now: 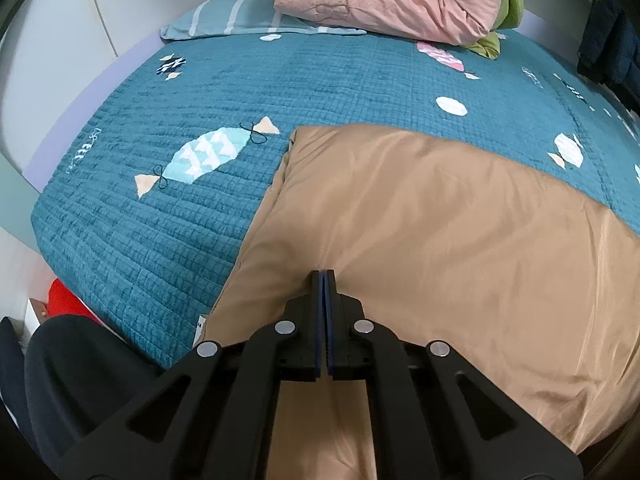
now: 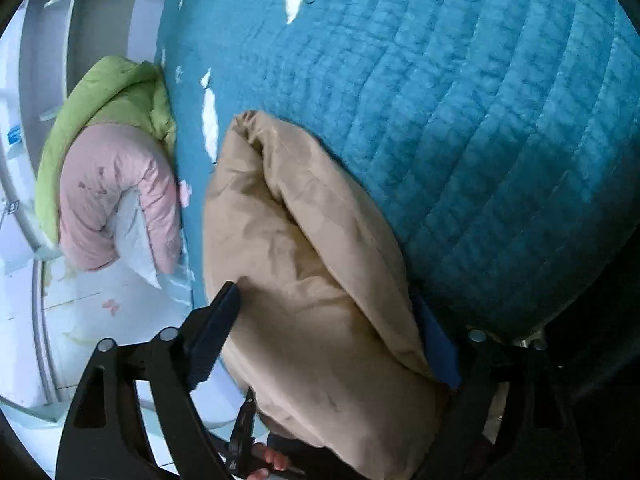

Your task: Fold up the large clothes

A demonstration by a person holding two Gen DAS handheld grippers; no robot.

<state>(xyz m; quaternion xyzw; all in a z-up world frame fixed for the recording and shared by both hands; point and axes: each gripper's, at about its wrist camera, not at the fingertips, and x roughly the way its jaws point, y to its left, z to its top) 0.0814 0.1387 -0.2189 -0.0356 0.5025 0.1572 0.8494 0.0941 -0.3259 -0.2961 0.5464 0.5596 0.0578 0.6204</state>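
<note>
On the bed, over the teal quilted bedspread [image 1: 168, 240] with its candy pattern, I have the tan garment [image 1: 420, 220] lying partly folded, its smooth top panel spread toward the near edge. My left tool [image 1: 323, 276] sits right above that panel with its jaws pressed together, blue pads meeting face to face; I see no cloth pinched between them, only fabric beneath. Through the right wrist camera the same tan garment [image 2: 312, 264] shows as a thick folded bundle running up the middle of the view. My right tool [image 2: 324, 320] has its jaws spread wide on either side of that bundle; the left finger [image 2: 214, 336] stands clear of the cloth, while the other finger is mostly hidden behind the fold, so I cannot tell whether it touches. At the head of the bed a pink padded jacket [image 1: 384, 4] rests on a striped pillow [image 1: 224, 20], with a green one [image 2: 100, 96] tucked beside it. A few fingertips [image 2: 276, 460] show at the bottom of the right view.
</note>
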